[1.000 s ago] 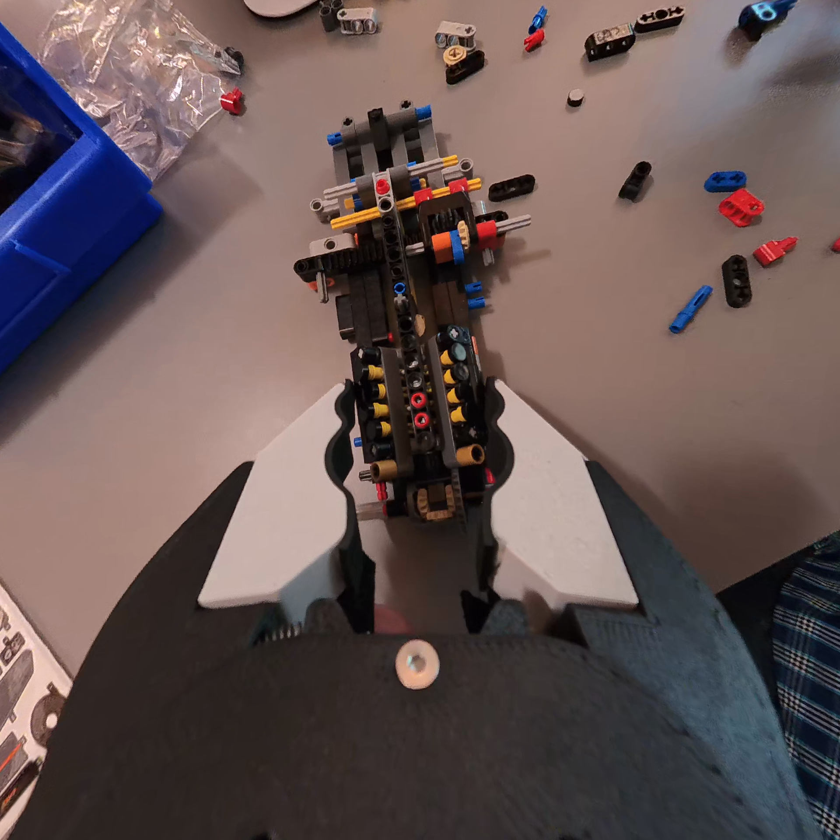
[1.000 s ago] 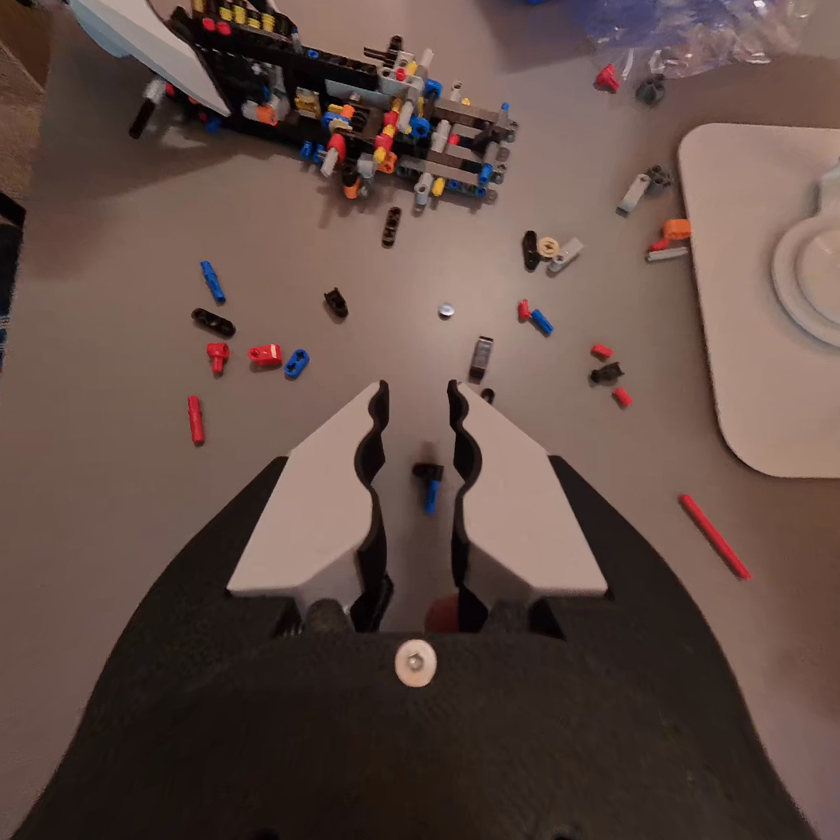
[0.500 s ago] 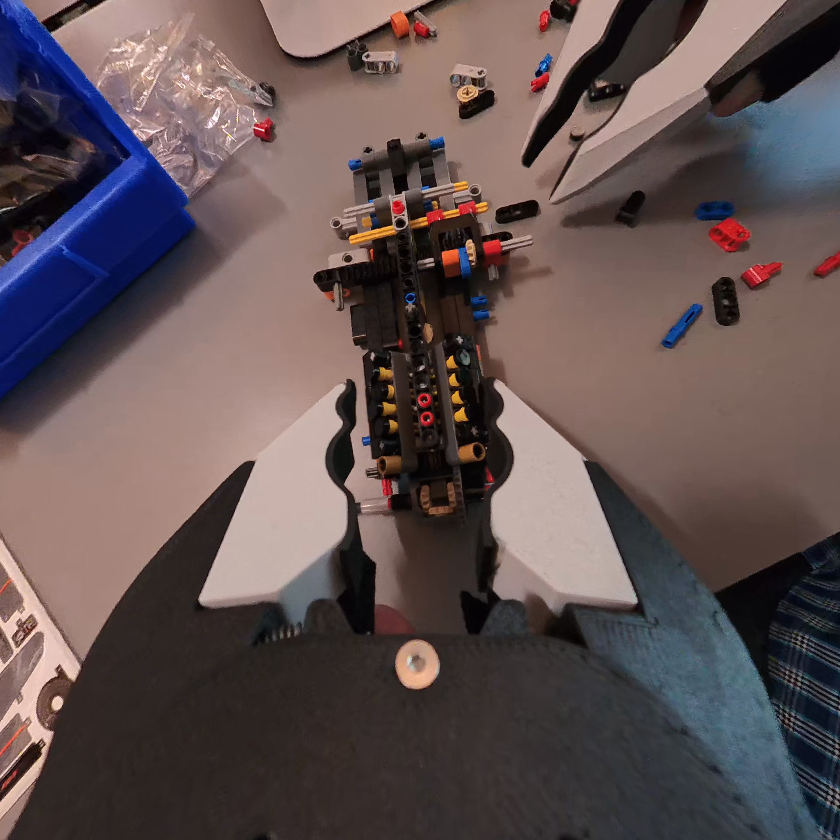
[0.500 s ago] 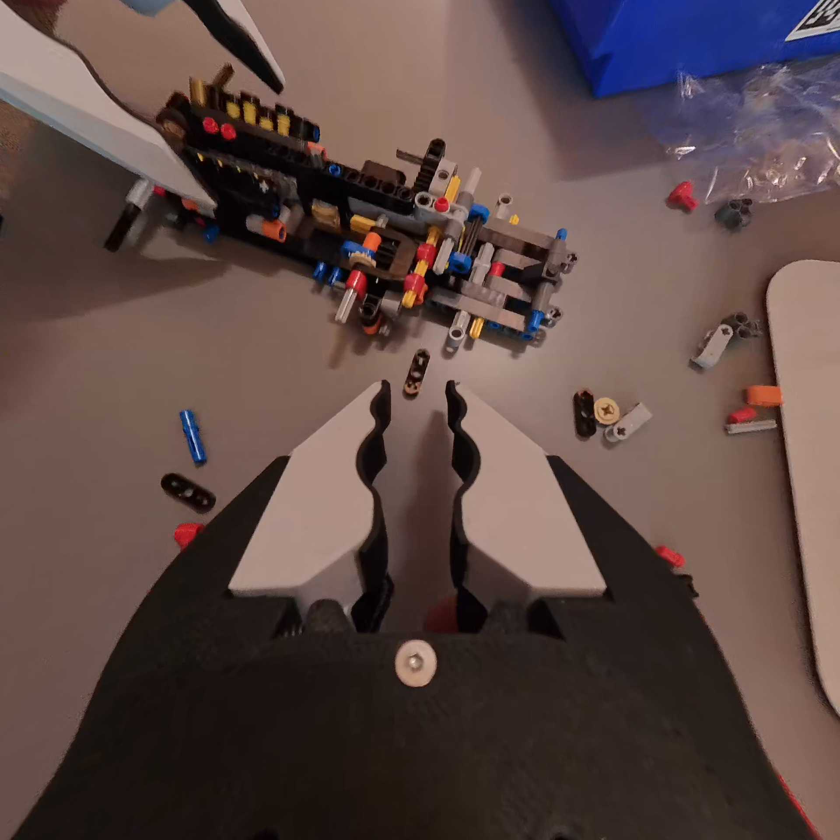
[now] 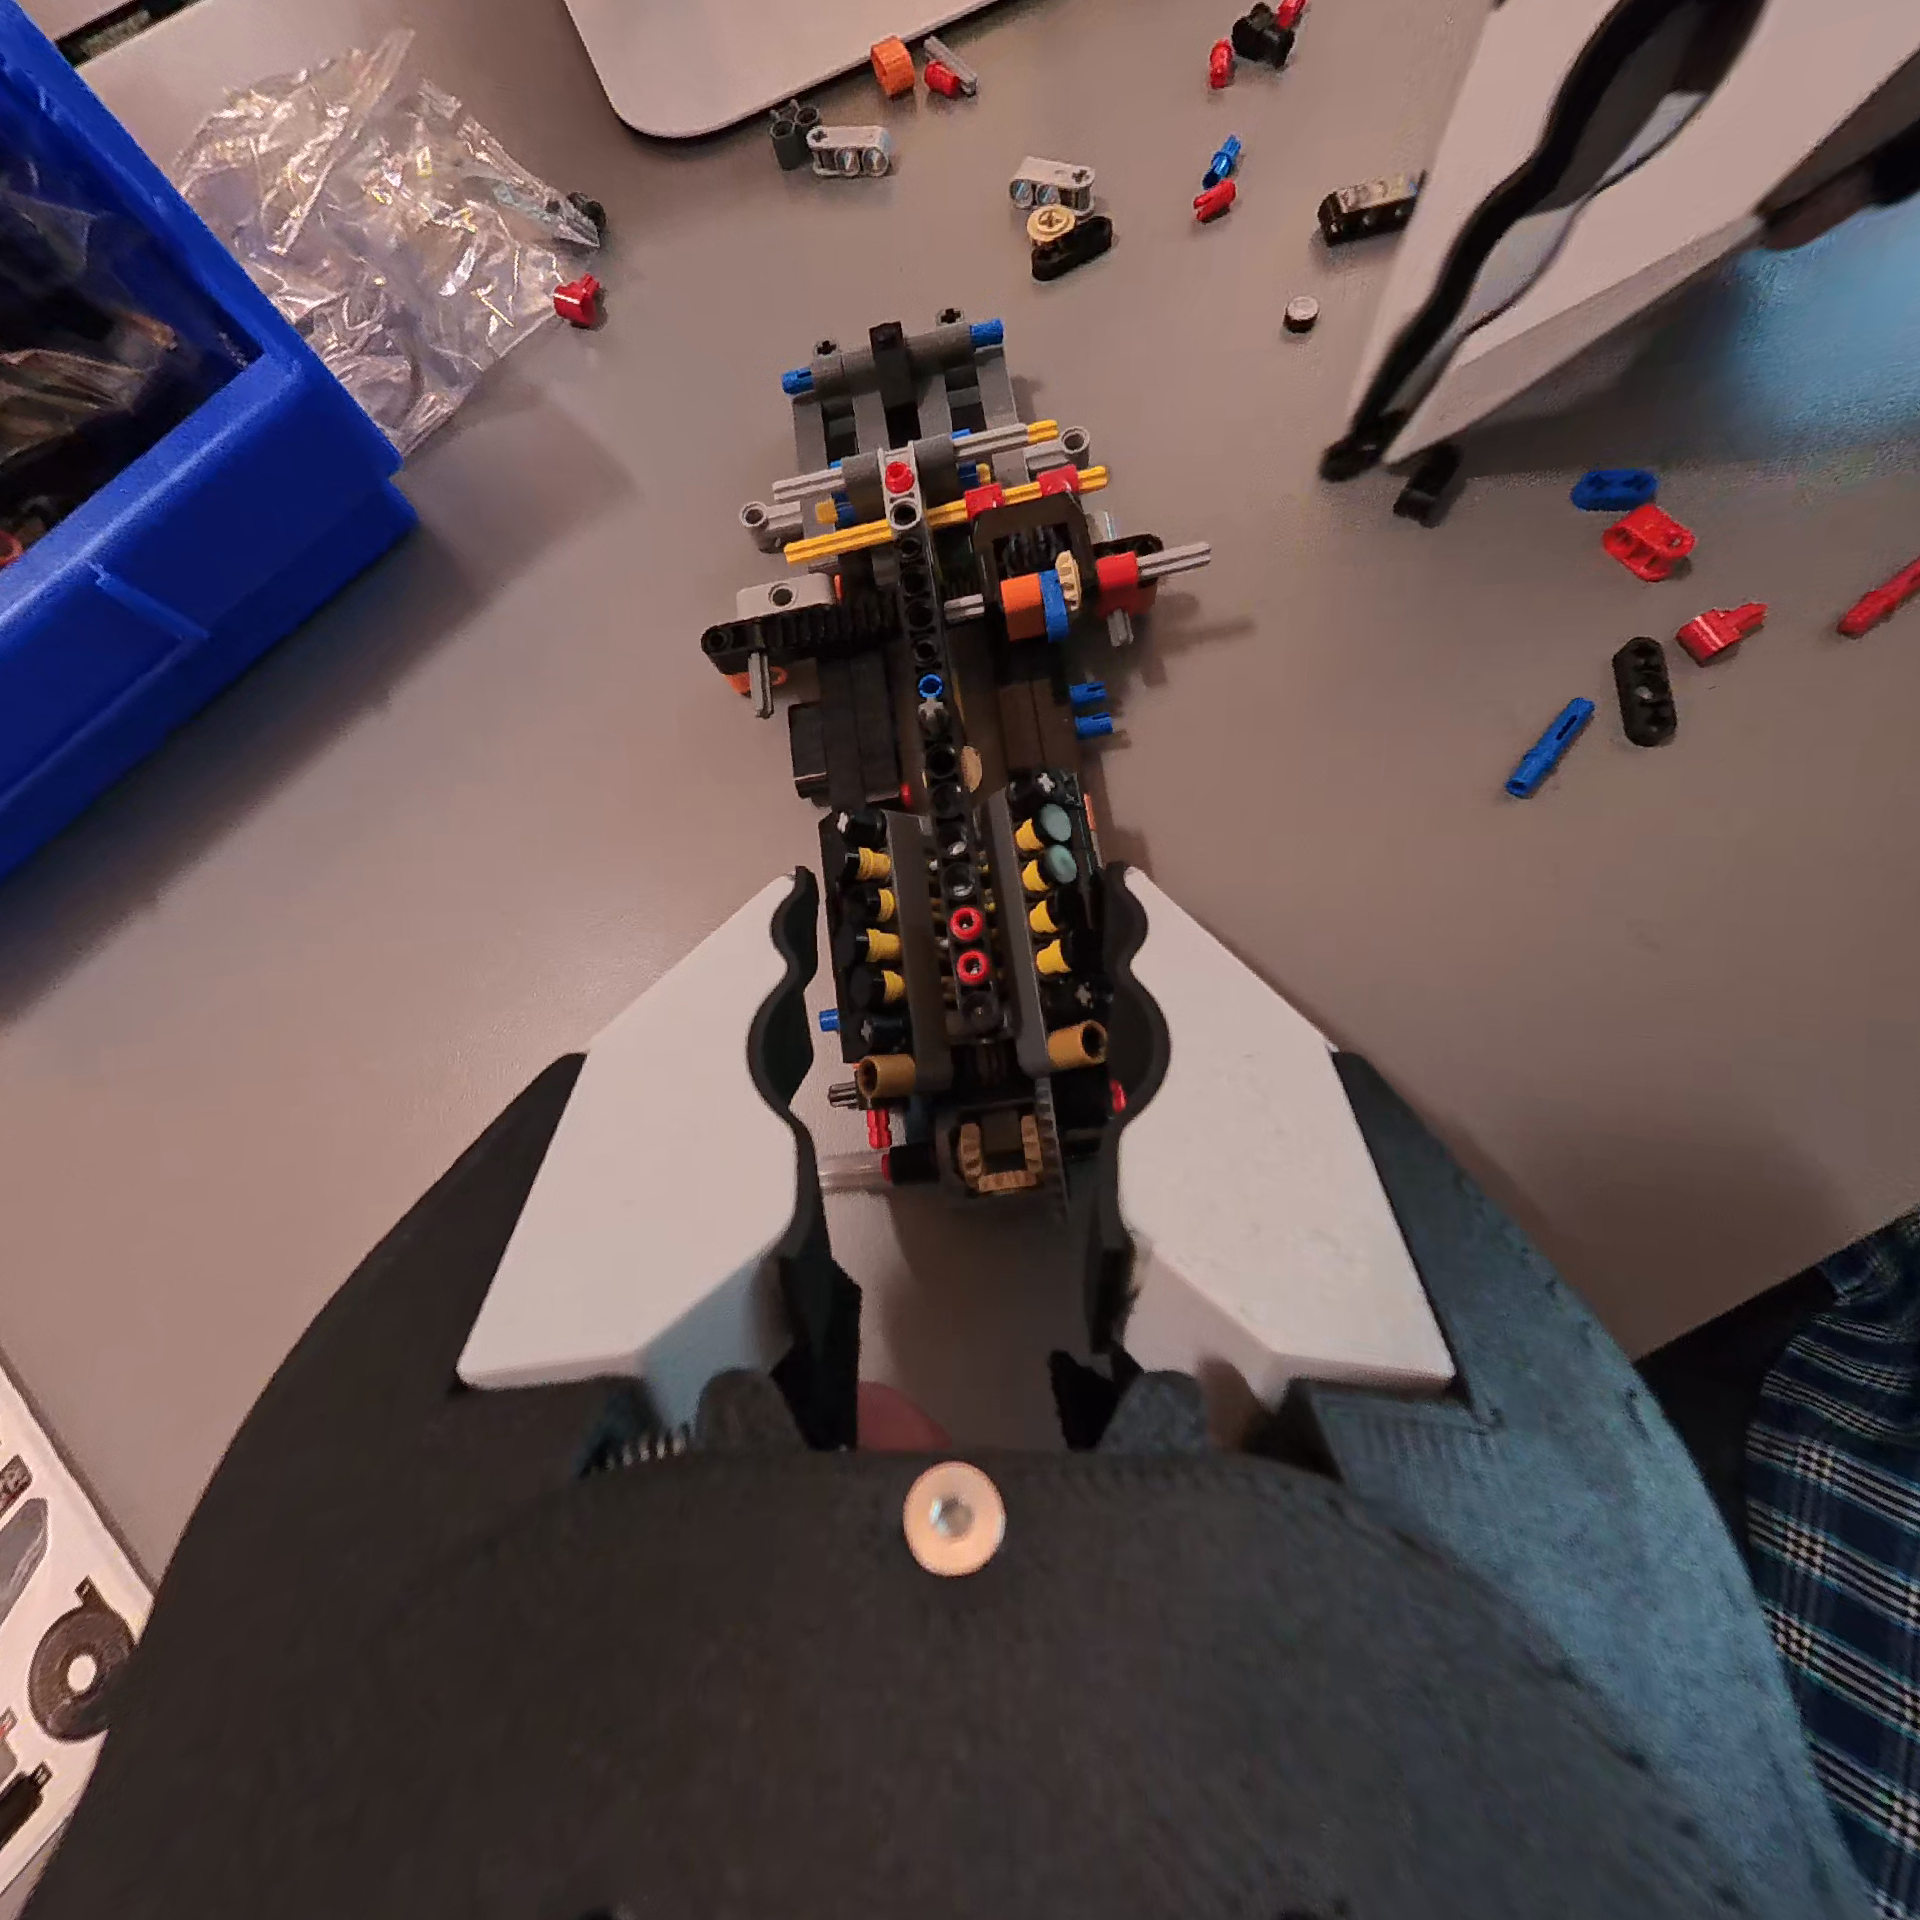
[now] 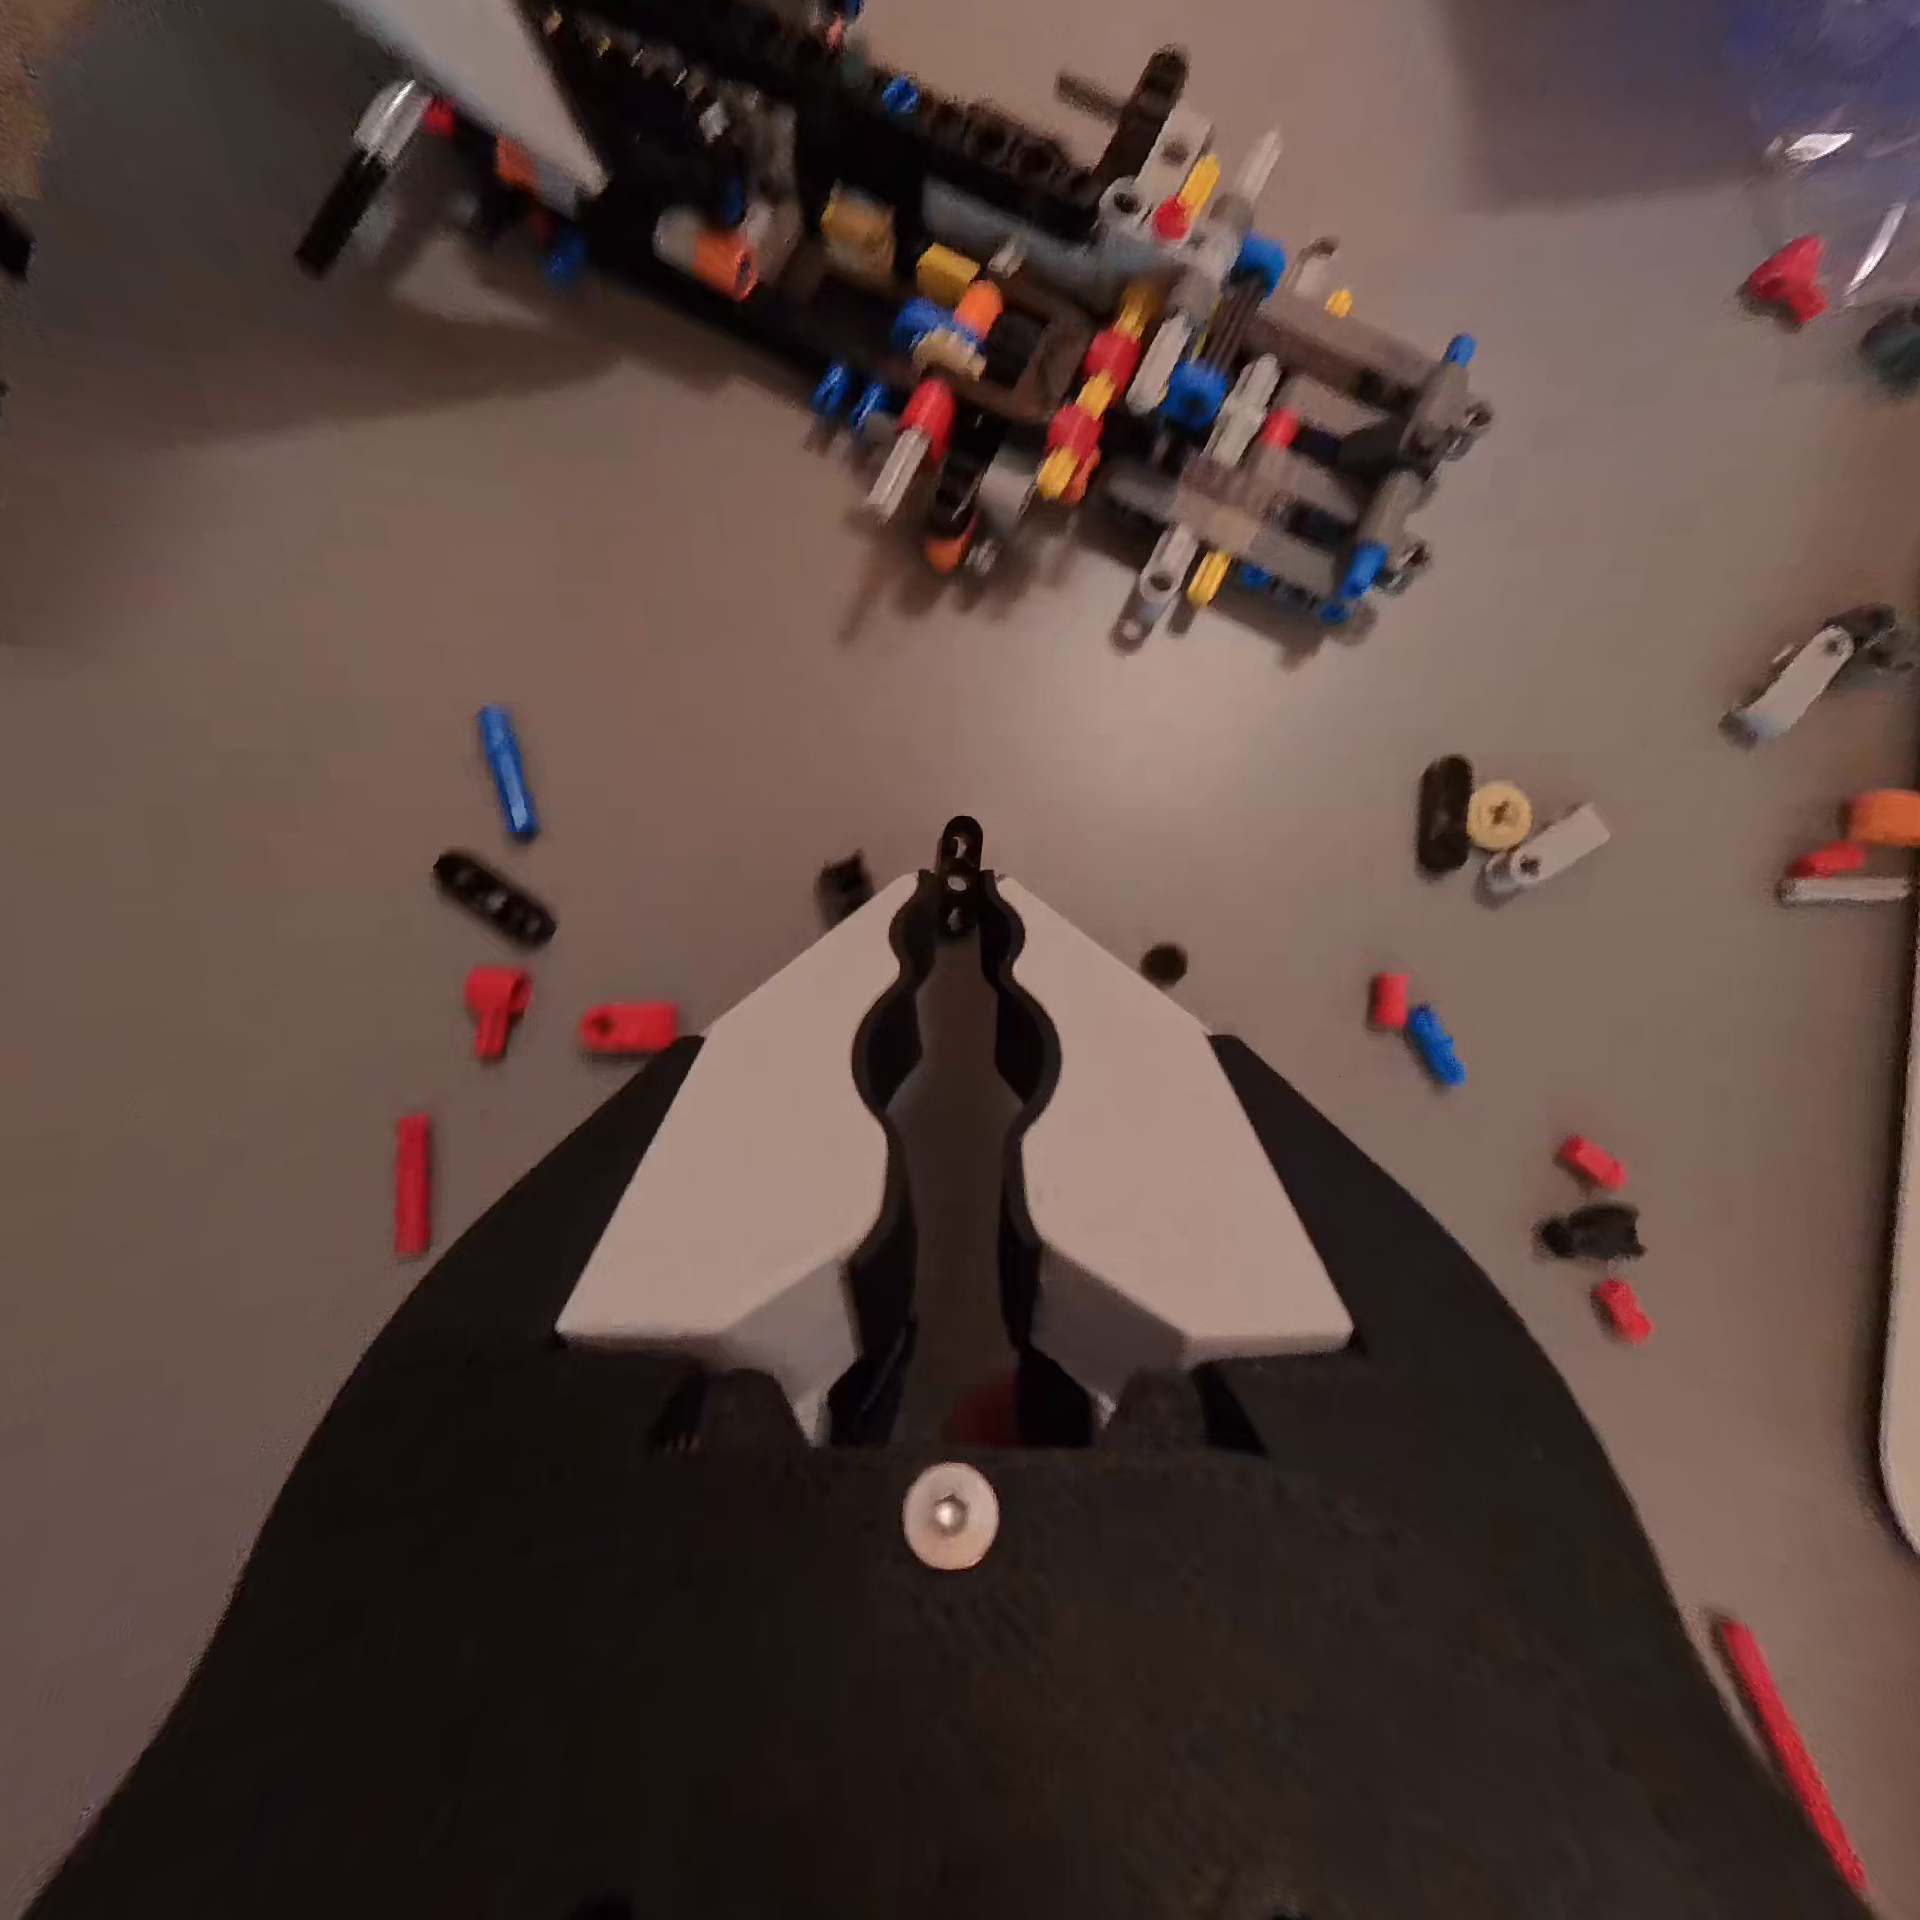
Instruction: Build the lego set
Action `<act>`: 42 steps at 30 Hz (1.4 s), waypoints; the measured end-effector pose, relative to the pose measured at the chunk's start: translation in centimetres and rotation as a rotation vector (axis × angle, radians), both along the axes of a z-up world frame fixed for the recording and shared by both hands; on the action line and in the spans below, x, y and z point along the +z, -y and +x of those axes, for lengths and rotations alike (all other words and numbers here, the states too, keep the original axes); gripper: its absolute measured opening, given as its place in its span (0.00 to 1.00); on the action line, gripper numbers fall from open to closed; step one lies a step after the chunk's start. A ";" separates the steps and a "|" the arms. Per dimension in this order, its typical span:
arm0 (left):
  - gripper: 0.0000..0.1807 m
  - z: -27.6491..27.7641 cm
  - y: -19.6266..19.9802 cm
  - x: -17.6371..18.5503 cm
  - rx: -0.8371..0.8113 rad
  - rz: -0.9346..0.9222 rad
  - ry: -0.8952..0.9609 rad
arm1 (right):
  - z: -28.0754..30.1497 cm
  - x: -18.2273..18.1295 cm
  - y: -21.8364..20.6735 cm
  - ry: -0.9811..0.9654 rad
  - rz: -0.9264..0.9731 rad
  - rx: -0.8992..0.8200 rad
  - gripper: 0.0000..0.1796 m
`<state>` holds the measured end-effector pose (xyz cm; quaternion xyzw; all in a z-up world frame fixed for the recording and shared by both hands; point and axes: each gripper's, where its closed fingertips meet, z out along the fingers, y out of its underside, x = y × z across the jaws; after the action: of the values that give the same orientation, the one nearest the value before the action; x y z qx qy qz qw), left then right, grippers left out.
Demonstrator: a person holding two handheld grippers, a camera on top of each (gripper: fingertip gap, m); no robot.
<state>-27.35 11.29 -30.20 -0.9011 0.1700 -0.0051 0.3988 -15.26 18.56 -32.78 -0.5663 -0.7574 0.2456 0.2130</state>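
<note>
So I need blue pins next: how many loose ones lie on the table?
2. One blue pin lies left of the right hand-held gripper, the other to its right beside a small red piece. Others may be hidden.

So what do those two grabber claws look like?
Both look alike. The left gripper has a wide, rough black plastic body with a round silver screw in the middle. Its two pale grey wedge-shaped fingers have wavy black rubbery inner edges. The right gripper matches. A blue plaid sleeve shows beside the left one.
</note>
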 end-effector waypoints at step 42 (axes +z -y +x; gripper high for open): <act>0.30 1.4 0.2 1.2 -0.069 0.036 -0.130 | -3.2 1.2 4.1 -0.197 0.753 0.352 0.03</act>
<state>-25.94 11.13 -28.98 -0.8858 0.2267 0.0426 0.4027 -18.44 14.50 -31.61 -0.2848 -0.8552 0.0374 0.4314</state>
